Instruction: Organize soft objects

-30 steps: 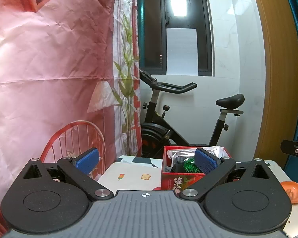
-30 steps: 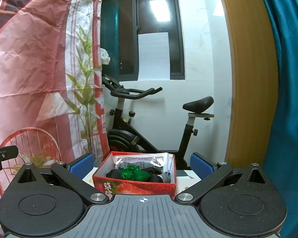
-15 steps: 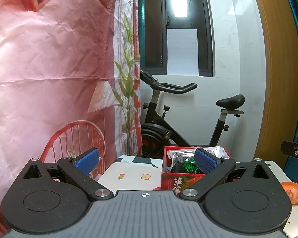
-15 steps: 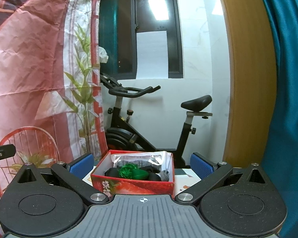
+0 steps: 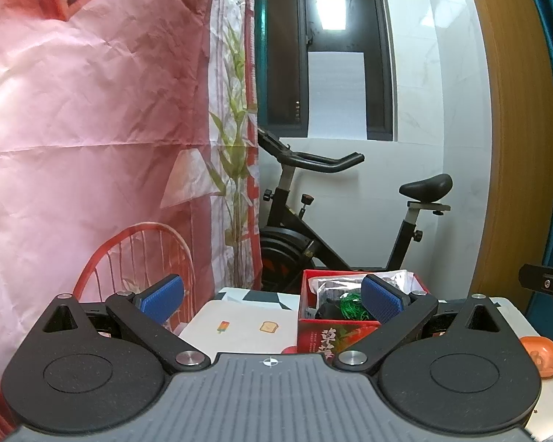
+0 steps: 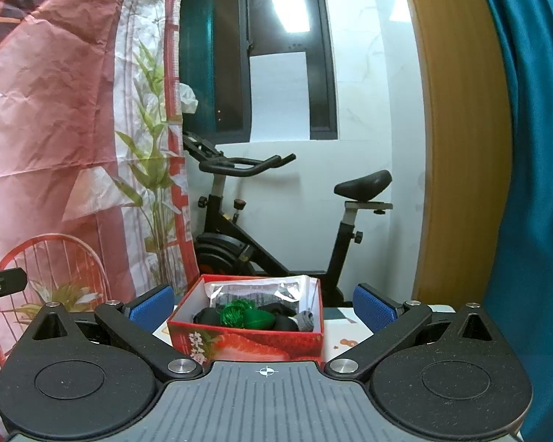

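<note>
Left gripper (image 5: 272, 300): we see its blue pads spread wide with nothing between them, held above the near edge of the table (image 5: 239, 326).
Right gripper (image 6: 263, 304): also wide apart and empty — the red box (image 6: 247, 342) sits framed between its two fingers, just ahead.
Soft objects: a green tinsel ball (image 6: 236, 313), dark rolled pieces and a clear plastic packet (image 6: 258, 291) lie inside the box; an orange soft toy (image 5: 540, 355) rests outside it, on the table to the right in the left wrist view.
Step, as we judge it: neither claw has engaged anything yet; the orange toy looks like the piece not yet put away.
Risk one: the box is light card — a finger catching its wall could push or tip it.
Risk two: the toy lies near the table's right edge, so a glancing pinch might nudge it off.
Risk three: the packet stands above the rim and could be dragged out by a passing finger.
</note>
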A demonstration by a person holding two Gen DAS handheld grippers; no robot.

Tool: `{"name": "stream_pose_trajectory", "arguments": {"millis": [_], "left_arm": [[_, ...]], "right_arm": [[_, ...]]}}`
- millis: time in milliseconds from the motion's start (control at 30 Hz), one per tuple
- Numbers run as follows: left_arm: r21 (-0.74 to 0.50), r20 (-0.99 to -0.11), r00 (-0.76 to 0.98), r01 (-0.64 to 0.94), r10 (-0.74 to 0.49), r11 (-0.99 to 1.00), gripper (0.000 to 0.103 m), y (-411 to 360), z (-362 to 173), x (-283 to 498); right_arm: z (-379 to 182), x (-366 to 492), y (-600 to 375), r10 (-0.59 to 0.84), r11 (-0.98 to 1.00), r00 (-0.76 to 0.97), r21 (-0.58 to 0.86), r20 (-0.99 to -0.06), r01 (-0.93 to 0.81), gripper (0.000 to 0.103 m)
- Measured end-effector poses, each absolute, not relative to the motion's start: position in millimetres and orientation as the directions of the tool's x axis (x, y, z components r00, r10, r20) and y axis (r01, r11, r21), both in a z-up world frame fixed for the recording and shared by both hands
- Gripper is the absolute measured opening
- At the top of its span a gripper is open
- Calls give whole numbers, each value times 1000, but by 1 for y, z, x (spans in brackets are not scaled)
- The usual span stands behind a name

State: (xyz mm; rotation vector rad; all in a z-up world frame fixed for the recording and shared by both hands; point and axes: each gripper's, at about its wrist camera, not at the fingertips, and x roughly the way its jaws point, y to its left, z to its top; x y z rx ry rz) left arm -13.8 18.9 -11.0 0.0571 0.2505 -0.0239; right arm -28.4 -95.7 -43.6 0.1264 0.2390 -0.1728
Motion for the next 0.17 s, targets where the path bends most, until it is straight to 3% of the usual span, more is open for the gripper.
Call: {"name": "stream_pose_trajectory", "arguments": {"millis": [167], "left_arm": [[58,-245,969,35,-20,998,103,18,-12,-15]], "right_arm": [[-46,-28,-98,-158,976,955,106,-251,189,103]]}}
